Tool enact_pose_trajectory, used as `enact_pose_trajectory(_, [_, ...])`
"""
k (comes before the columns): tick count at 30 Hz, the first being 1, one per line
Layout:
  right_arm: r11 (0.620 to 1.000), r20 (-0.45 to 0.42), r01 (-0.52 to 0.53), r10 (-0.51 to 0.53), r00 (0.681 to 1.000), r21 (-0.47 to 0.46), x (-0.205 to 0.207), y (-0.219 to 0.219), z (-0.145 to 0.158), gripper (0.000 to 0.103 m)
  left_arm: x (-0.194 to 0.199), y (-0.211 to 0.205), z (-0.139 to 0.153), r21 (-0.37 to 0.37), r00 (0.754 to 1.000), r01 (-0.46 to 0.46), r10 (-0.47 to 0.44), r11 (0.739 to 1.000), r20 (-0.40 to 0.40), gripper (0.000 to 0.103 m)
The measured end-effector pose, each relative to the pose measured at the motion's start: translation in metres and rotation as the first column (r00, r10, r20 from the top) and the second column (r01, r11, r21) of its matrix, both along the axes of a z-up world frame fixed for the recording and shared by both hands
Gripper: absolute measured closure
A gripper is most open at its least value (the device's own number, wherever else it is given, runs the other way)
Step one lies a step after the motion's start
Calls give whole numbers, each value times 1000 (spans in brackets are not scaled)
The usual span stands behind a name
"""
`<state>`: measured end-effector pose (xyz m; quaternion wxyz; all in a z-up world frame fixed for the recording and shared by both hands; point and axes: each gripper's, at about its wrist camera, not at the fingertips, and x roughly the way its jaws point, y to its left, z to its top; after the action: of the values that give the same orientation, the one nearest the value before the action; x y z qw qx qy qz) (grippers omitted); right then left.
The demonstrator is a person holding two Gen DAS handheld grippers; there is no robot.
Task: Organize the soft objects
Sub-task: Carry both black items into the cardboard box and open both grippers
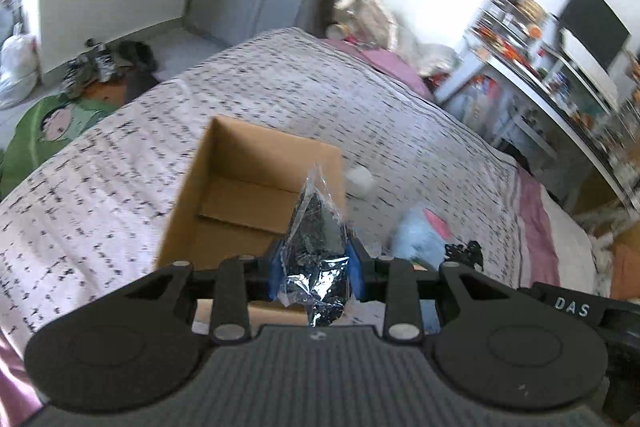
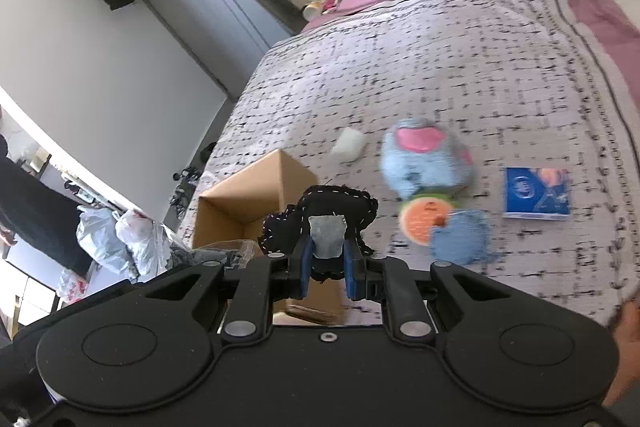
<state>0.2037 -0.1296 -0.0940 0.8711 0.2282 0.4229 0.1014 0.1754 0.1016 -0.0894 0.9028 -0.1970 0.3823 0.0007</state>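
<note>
My left gripper (image 1: 316, 267) is shut on a crinkly clear plastic bag with a dark item inside (image 1: 318, 239), held above the near edge of an open cardboard box (image 1: 240, 195) on the bed. My right gripper (image 2: 326, 259) is shut on a black fabric piece with white stitching and a grey patch (image 2: 324, 215), held just right of the box (image 2: 244, 203). A light blue plush with pink ears (image 2: 424, 159) lies on the bedspread; it also shows in the left wrist view (image 1: 420, 235). A small white soft item (image 2: 350, 143) lies beyond it.
On the patterned bedspread (image 2: 440, 67) lie an orange round item (image 2: 424, 219), a blue denim piece (image 2: 460, 239) and a blue booklet (image 2: 536, 193). Plastic bags (image 2: 116, 235) sit on the floor at left. Cluttered shelves (image 1: 540, 59) stand right of the bed.
</note>
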Motion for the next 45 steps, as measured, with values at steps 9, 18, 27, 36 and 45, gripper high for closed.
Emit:
enact_pose_trajectory(9, [999, -10, -45, 45, 999, -13, 14, 38, -4, 86, 9, 31, -9, -12, 999, -50, 50, 999, -12, 71])
enact_pose_trajectory(18, [993, -52, -74, 70, 996, -92, 25, 82, -12, 86, 20, 52, -33, -28, 996, -71, 69, 997, -57, 71])
enact_pose_trajectory(27, [985, -70, -113, 105, 992, -127, 29, 118, -23, 86, 23, 67, -45, -17, 992, -90, 88, 996, -92, 67])
enact_pose_trajectory(36, [988, -89, -130, 123, 988, -85, 32, 129, -28, 78, 19, 80, -30, -9, 993, -100, 100, 995, -65, 65])
enact_pose_trajectory(45, [992, -67, -93, 88, 994, -81, 22, 104, -15, 39, 14, 76, -20, -3, 990, -115, 114, 993, -78, 38])
